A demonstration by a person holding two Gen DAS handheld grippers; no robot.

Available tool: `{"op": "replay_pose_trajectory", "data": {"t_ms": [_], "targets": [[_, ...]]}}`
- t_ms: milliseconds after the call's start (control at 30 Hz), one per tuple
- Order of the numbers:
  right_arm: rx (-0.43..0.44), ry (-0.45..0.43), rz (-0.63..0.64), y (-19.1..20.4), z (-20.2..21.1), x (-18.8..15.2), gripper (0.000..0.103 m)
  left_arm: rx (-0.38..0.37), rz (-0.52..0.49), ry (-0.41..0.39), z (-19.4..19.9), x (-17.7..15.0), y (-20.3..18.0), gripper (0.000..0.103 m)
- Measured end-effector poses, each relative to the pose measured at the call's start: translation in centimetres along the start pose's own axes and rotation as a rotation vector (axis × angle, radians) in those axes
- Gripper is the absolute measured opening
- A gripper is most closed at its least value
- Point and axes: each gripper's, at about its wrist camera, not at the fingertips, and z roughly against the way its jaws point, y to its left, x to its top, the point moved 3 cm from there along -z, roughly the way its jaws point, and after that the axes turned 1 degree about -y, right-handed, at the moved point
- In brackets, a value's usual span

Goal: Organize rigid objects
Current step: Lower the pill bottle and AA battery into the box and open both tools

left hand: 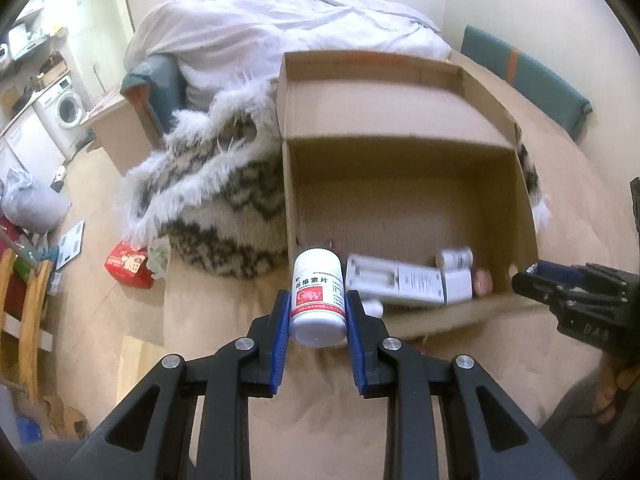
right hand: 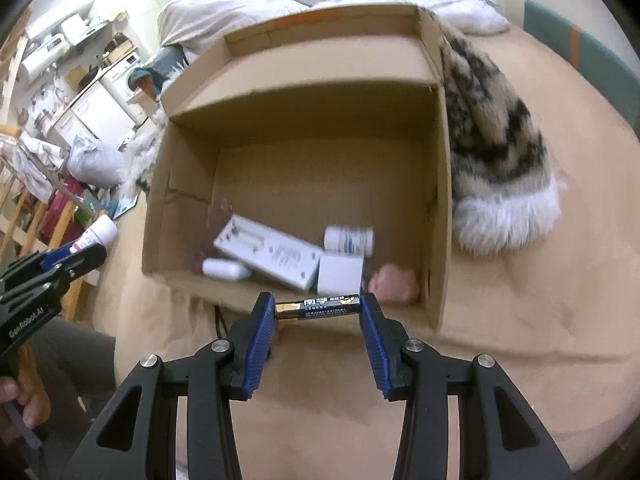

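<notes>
Box [right hand: 438, 200] already had a few bits in it, left hand-held gripper [left hand: 319, 312] clamped a bottle [left hand: 318, 298], right hand-held gripper [right hand: 318, 307] a battery [right hand: 318, 306], both not dropped in yet.

Our left gripper [left hand: 319, 312] and right gripper [right hand: 318, 312] share one build: black angular linkage arms with triangular cut-outs, round silver screws at the joints, and ribbed blue pads [right hand: 262, 344] lining the fingers. White "GenRobot.AI" lettering marks the left one's black body. Bare skin shows on our left hand [right hand: 24, 400].
</notes>
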Motion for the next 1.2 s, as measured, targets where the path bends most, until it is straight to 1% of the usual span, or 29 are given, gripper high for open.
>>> {"op": "replay_pose_trajectory", "data": {"t_ms": [167,333,467,633,733,800,900,1100,1200], "targets": [[-0.002,-0.009,0.008,0.1,-0.9,2.8,0.046,-0.009,-0.006,0.001,-1.5,2.2,-0.5,0.024],[0.007,-0.013,-0.009,-0.3,-2.2,4.2,0.046,-0.016,0.001,0.029,-4.1,3.3,-1.0,0.024],[-0.003,0.007,0.03,-0.1,-3.9,4.4,0.046,0.007,-0.02,0.034,-6.1,3.4,-1.6,0.024],[0.017,0.034,0.006,-0.6,-5.5,3.8,0.046,-0.014,-0.028,0.051,-8.3,2.7,-2.1,0.024],[0.009,0.056,0.002,-0.7,-6.4,3.4,0.046,-0.042,-0.01,0.077,-9.5,2.1,-2.1,0.024],[0.002,0.063,0.015,-0.6,-6.7,3.3,0.046,-0.07,-0.019,0.075,-9.9,2.0,-2.5,0.024],[-0.004,0.074,0.024,-0.6,-7.3,3.4,0.046,-0.059,-0.048,0.058,-10.0,2.0,-3.0,0.024],[-0.012,0.097,0.019,-0.8,-8.2,3.2,0.046,-0.068,-0.026,0.068,-10.2,2.1,-2.9,0.024],[-0.017,0.106,0.017,-1.0,-8.5,3.1,0.046,-0.055,-0.03,0.068,-10.3,1.9,-2.8,0.024]]}}
